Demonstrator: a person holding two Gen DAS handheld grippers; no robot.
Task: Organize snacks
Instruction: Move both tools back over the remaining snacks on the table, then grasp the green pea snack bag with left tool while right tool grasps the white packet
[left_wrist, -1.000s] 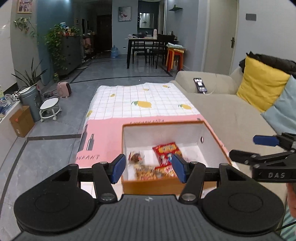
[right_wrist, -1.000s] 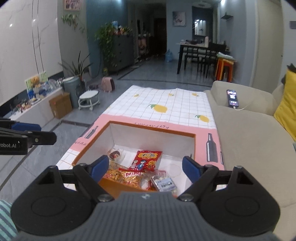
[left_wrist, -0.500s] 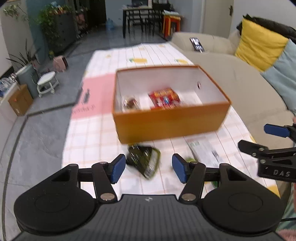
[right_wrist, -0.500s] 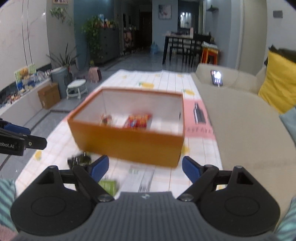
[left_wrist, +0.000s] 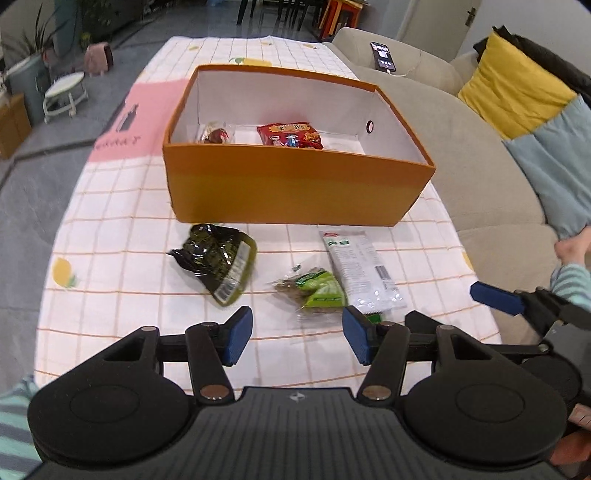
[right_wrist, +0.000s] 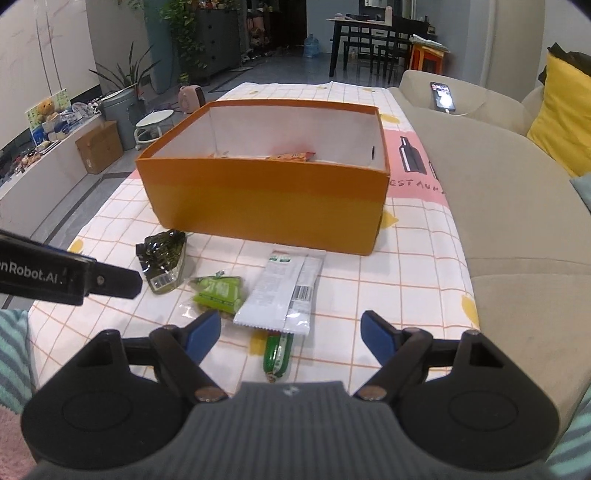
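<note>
An orange box (left_wrist: 295, 188) (right_wrist: 266, 199) stands on the checked tablecloth, with a red snack bag (left_wrist: 290, 134) and a small dark-wrapped snack (left_wrist: 216, 133) inside. In front of it lie a dark green packet (left_wrist: 218, 262) (right_wrist: 162, 258), a light green packet (left_wrist: 317, 290) (right_wrist: 218, 290), a long white packet (left_wrist: 360, 271) (right_wrist: 288, 291) and a green sausage stick (right_wrist: 277, 354). My left gripper (left_wrist: 297, 339) hovers above the light green packet, jaws closing slightly with nothing between them. My right gripper (right_wrist: 291, 330) hangs over the white packet's near end, jaws also closing, nothing gripped.
A beige sofa (left_wrist: 461, 155) runs along the table's right side, with a phone (left_wrist: 384, 55) on its arm and yellow and blue cushions. A person's striped sleeves show at the frame edges. A stool, cardboard box and plants stand on the floor at left.
Both grippers dropped from above the box and pulled back toward the table's near end. The loose packets in front of the box came into view, and both pairs of jaws narrowed a little.
</note>
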